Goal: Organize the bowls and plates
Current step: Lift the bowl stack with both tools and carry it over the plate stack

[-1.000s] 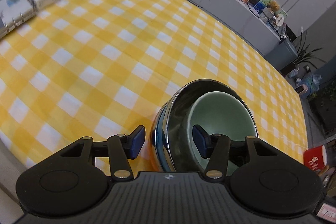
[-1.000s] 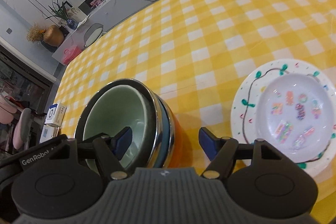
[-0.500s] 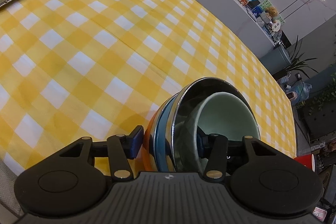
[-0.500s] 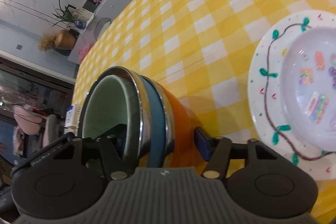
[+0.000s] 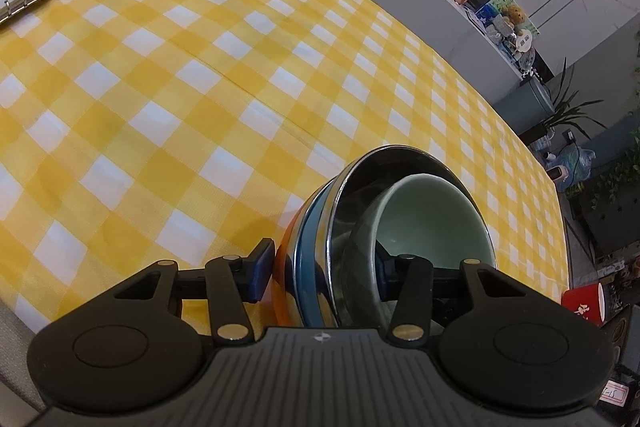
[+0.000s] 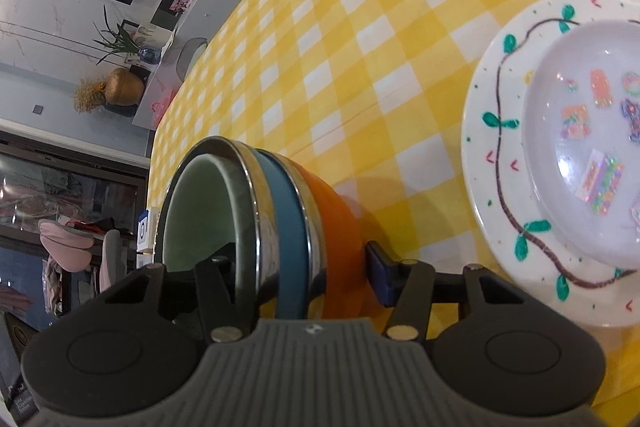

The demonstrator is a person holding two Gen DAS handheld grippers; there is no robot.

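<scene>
You have one nested stack of bowls [image 5: 320,247] on the yellow checked tablecloth [image 5: 180,87]: a pale green bowl [image 5: 432,219] inside a steel one, then a blue and an orange one. One painted plate [image 6: 500,187] lies to its right, with one clear dish [image 6: 592,147] on it. Your left gripper [image 5: 320,267] and right gripper [image 6: 304,263] each straddle the stack's wall about half open; both have just been closing, but I can't tell whether the pads press
</scene>
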